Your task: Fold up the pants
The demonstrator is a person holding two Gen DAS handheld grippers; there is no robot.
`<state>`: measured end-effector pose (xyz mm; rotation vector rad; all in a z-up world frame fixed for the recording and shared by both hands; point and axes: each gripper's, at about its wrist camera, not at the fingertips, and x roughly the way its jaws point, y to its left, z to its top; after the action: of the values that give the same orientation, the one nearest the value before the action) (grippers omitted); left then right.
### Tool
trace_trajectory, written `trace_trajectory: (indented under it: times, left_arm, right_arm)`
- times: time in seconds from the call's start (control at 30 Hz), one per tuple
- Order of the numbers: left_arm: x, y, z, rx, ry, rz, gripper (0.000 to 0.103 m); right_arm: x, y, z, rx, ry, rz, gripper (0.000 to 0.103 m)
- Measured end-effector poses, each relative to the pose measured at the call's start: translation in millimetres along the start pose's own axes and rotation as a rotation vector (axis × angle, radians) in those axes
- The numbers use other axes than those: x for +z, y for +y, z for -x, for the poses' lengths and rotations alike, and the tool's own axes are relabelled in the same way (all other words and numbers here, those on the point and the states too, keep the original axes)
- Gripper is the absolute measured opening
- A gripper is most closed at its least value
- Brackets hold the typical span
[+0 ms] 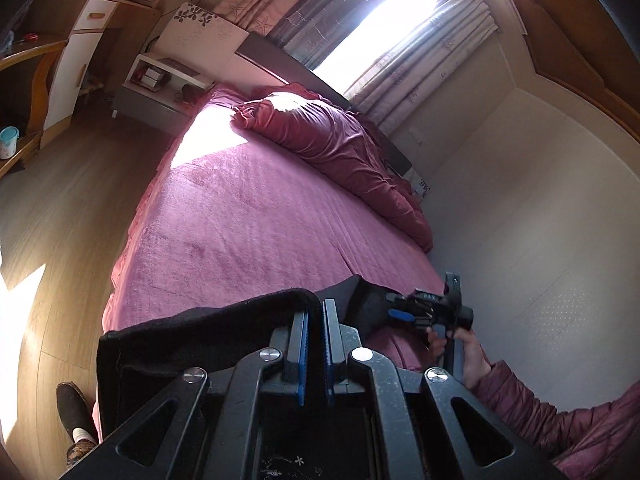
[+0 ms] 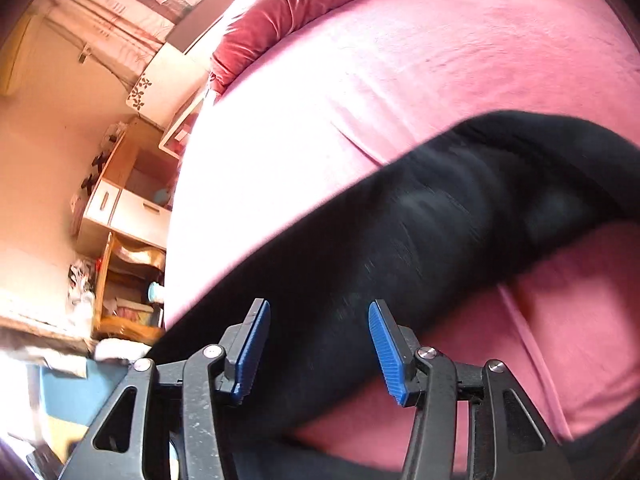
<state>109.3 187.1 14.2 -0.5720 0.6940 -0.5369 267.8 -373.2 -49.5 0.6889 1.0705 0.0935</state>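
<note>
Black pants [image 1: 200, 332] hang in a band over the near edge of the pink bed [image 1: 248, 216]. My left gripper [image 1: 316, 320] is shut, its blue pads pinching the top edge of the pants and holding it up. To the right, a hand in a maroon sleeve holds my right gripper [image 1: 394, 309] at the other end of the cloth. In the right wrist view the pants [image 2: 420, 232] stretch across the bed cover [image 2: 440, 60], blurred. My right gripper [image 2: 322, 346] stands open just over the cloth, its pads not pressing on it.
A heap of red bedding [image 1: 328, 136] lies at the head of the bed, under the bright window [image 1: 380, 20]. A nightstand [image 1: 160, 88] and a wooden desk unit [image 1: 80, 40] stand at the left. The wall [image 1: 520, 200] runs along the right. A slippered foot [image 1: 74, 412] is on the wooden floor.
</note>
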Motion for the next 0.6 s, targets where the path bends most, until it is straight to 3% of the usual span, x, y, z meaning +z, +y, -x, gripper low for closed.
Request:
trace_trajectory:
  times: [0.13, 0.23, 0.3, 0.33, 0.37, 0.47, 0.6]
  left_arm:
    - [-17.9, -4.6, 9.0, -0.012, 0.027, -0.015, 0.006]
    - [-26.1, -9.5, 15.3, -0.032, 0.046, -0.032, 0.006]
    - [-27.6, -10.9, 17.8, -0.035, 0.055, -0.038, 0.006]
    - [-27.1, -9.6, 18.4, -0.038, 0.058, -0.035, 0.006]
    - [-24.3, -6.9, 17.6, -0.033, 0.059, -0.03, 0.006]
    - [-5.2, 5.5, 13.2, 0.0, 0.034, 0.009, 0.006]
    - [51.9, 35.2, -5.2, 0.115, -0.036, 0.065, 0.006]
  right_arm:
    - [30.8, 5.5, -31.4, -0.019, 0.036, -0.071, 0.053]
    - [46.4, 1.2, -50.4, -0.082, 0.05, -0.113, 0.052]
    - [49.9, -0.3, -59.3, -0.111, 0.066, -0.126, 0.037]
    - [50.3, 0.0, -60.4, -0.131, 0.064, -0.113, 0.021]
    - [50.0, 2.0, -59.7, -0.143, 0.062, -0.09, 0.012]
    - [47.5, 11.2, -44.1, -0.138, 0.021, -0.015, 0.009]
    - [50.4, 24.8, -1.8, -0.072, -0.05, 0.046, 0.008]
